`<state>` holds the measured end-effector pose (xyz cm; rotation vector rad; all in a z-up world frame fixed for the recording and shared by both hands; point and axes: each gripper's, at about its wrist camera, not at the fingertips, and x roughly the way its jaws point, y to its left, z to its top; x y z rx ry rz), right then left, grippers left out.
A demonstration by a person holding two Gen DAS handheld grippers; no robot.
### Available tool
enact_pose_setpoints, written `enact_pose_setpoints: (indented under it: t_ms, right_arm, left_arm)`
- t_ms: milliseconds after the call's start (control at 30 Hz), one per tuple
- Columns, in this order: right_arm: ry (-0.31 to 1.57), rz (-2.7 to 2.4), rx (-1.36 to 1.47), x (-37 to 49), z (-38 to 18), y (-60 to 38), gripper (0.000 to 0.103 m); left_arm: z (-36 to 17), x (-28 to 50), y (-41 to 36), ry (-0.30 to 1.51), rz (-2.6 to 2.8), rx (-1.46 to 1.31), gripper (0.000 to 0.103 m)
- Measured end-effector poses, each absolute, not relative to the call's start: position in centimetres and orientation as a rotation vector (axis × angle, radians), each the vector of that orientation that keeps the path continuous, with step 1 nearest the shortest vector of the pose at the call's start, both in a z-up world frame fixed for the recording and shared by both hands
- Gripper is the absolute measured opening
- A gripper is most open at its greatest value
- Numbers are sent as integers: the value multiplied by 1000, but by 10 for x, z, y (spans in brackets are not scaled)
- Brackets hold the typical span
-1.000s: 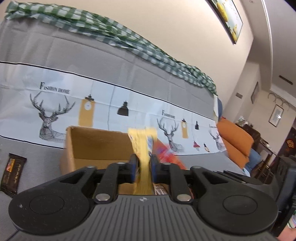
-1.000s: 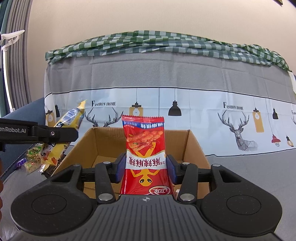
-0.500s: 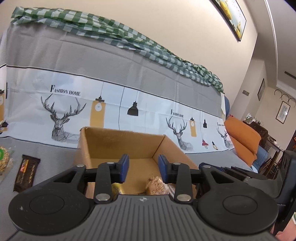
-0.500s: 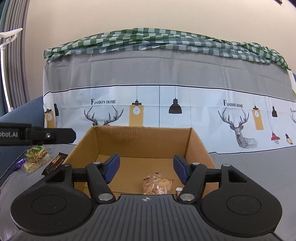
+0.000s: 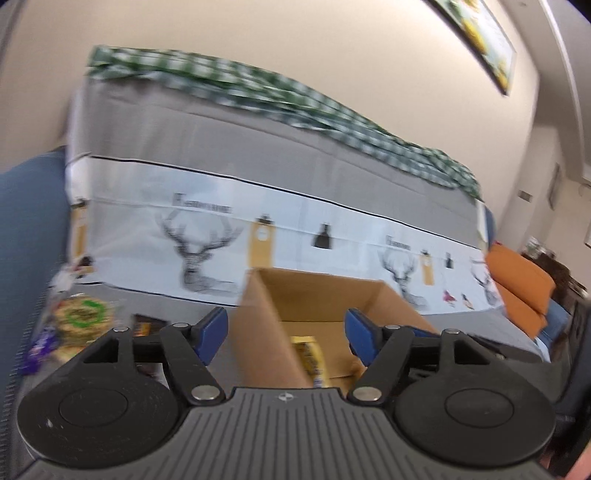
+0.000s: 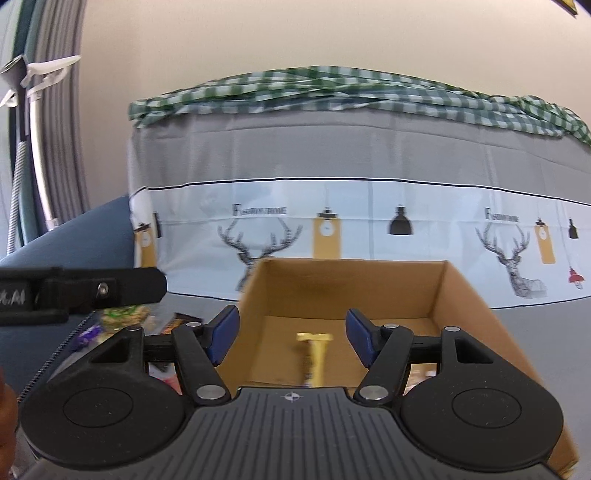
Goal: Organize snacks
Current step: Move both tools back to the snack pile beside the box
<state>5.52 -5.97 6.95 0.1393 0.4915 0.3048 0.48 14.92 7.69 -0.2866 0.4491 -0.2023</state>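
A cream wall (image 6: 295, 33) rose behind a grey deer-print cover (image 6: 332, 155) topped with green checked cloth (image 6: 369, 85); orange cushions (image 5: 521, 280) sat nearby

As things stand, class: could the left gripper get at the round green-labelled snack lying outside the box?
Probably yes. The left gripper is open and empty, and the green-labelled snack lies in the open to the left of the cardboard box; nothing visible blocks the way.

The cardboard box (image 6: 354, 291) is plain brown; a yellow snack packet (image 6: 314, 354) lies inside. The sofa cover (image 6: 332, 155) is grey with a white band of black deer, lamps and mustard tags. A green-white checked cloth (image 6: 332, 88) tops it. Orange cushions (image 5: 517, 288) sit aside.
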Motion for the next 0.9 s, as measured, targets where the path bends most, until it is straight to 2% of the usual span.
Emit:
enact_pose_setpoints:
  t_ms: [167,267,333,400,567,900]
  right_arm:
    - [477,370,110,44,71,-20,56]
    - [477,410,102,40,71,1,49]
    - [483,434,102,39,70,15,47]
    - [488,454,102,36,67,27,45]
    - [492,512,70,29,59,57,42]
    - [513,589,-1,30,38,93,42]
  left_arm:
    - [79,-5,183,462,-159,-306,73]
    - [77,-7,201,472,-121,-330,60]
    - [75,-5,213,483,-83,-350,42]
    - [74,-1,224,488,-43,-374,34]
    - [67,9,249,534,78,-414,32]
    - [39,27,280,702,213,-464,32]
